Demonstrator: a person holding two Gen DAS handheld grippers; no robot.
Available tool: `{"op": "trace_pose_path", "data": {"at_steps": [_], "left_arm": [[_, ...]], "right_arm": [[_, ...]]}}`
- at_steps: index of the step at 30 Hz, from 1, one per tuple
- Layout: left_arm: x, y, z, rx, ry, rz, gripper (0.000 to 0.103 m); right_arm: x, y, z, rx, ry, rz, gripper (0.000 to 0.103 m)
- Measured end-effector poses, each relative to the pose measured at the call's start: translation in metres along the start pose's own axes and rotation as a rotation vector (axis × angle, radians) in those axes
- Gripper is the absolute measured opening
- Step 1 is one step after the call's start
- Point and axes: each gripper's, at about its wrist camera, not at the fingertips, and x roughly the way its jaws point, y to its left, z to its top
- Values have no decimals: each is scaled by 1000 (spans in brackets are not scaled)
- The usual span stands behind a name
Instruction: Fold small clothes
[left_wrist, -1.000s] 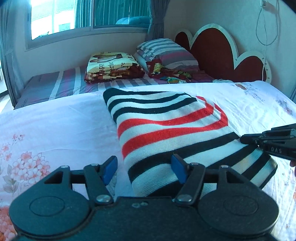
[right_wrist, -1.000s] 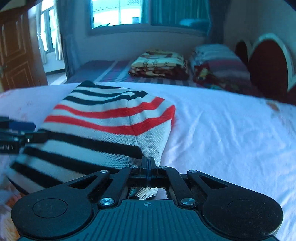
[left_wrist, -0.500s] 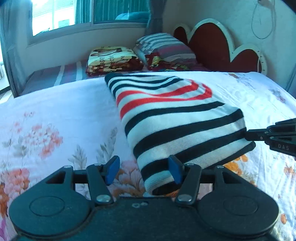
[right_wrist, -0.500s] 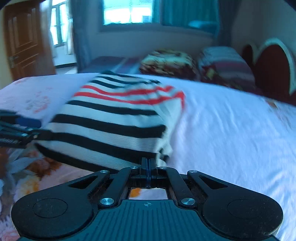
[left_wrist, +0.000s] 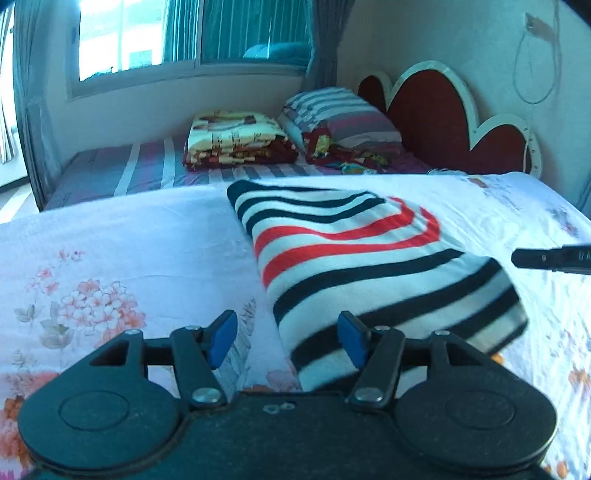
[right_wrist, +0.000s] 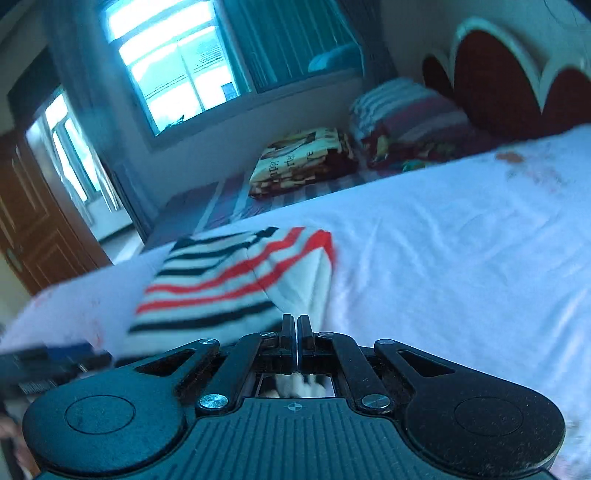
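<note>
Left gripper (left_wrist: 286, 338): blue pads spread wide, empty, near corner of garment between them. Striped garment (left_wrist: 354, 266): folded, black, white and red bands, flat on floral bedsheet (left_wrist: 122, 254). Right gripper (right_wrist: 296, 328): fingers pressed together, just right of garment, apart from it. Beyond: folded blanket (left_wrist: 236, 138), striped pillow (left_wrist: 340, 114), red headboard (left_wrist: 436, 122).
</note>
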Motion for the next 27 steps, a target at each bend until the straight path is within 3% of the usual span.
{"op": "trace_pose_path", "data": {"at_steps": [3,5,8,11,13,14,16,17,18,20,22,23,24,25,26,27], "left_arm": [[10,-1,-1,-19,14,-23,59],[22,-1,-4,-17,52,-10,66],[28,4,2,-47,74,-9,73],[8,9,10,-58,-20,-22,72],[8,18,16,-104,-38,-58,72],[14,22,19,-130,-28,-68,72],[28,28,21,-157,21,-88,74],[35,31,21,-168,53,-90,75],[37,34,20,-178,57,-95,70],[31,36,19,-149,36,-87,9],[32,45,16,-197,22,-79,0],[30,50,14,-231,11,-96,4],[28,53,14,-252,-7,-103,15],[25,56,15,-271,-24,-109,58],[23,57,15,-280,-44,-120,92],[21,57,15,-273,-64,-141,90]], "right_arm": [[15,3,6,-5,25,32,0],[37,8,2,-82,115,-39,0],[43,4,5,-64,133,-37,0],[22,12,15,-121,30,-34,0],[20,11,21,-116,-5,-41,1],[25,6,23,-83,9,-31,6],[33,-5,26,-3,29,-29,70],[33,-9,25,16,7,-19,72],[33,-10,26,15,5,-17,72],[29,-13,26,7,-2,-29,71],[29,-20,27,36,5,-14,52],[30,-25,28,61,16,-10,48],[30,-31,28,89,26,3,48],[32,-36,28,118,35,27,48],[31,-39,28,136,48,46,49],[35,-41,29,148,68,52,59]]}}
